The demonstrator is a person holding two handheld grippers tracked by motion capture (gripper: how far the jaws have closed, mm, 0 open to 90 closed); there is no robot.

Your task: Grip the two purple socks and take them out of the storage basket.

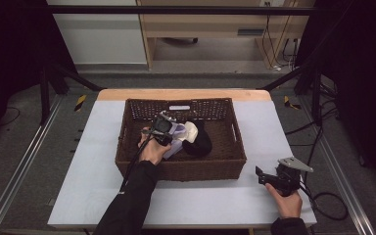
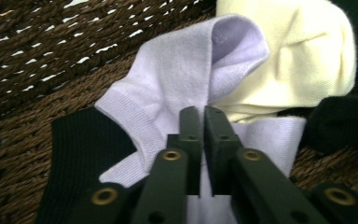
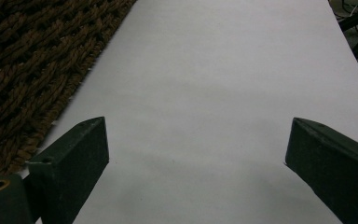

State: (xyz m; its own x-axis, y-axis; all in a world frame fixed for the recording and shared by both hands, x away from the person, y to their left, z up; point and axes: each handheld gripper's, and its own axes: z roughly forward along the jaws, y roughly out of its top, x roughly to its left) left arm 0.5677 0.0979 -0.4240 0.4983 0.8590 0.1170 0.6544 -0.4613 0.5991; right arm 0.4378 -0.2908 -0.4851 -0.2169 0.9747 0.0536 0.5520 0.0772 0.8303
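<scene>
1. From the high view, the tips of the left tongs (image 1: pixel 174 133) were hidden among the socks inside the brown wicker basket (image 1: pixel 127 147), and the person's left hand (image 1: pixel 152 149) covered most of the tool's body.
2. The left gripper view showed those tongs (image 2: pixel 201 116) with jaws drawn together, clamped on a fold of the pale lilac sock (image 2: pixel 177 74); the fabric rose just beyond the jaw tips and spread to both sides of them.
3. A cream sock (image 2: pixel 298 51) lay just beyond and to the right of the lilac one, touching it, and its top was cut off by the frame edge.
4. A black ribbed sock (image 2: pixel 81 154) lay to the left of the left tongs, partly under the lilac sock; another dark piece (image 2: pixel 340 123) sat to their right, too dark to make out in detail.
5. No writing or label could be read on any sock; a small pale tag (image 1: pixel 179 107) on the basket's far wall was too small to read.
6. The right tongs (image 1: pixel 260 175) hovered over the white tabletop (image 1: pixel 274 122), outside the basket and well apart from the left tongs, held in the right hand (image 1: pixel 286 198).
7. In the right gripper view their jaws stood wide apart with nothing between them (image 3: pixel 196 154), bare tabletop ahead and the basket's woven wall (image 3: pixel 32 70) just to the left.
</scene>
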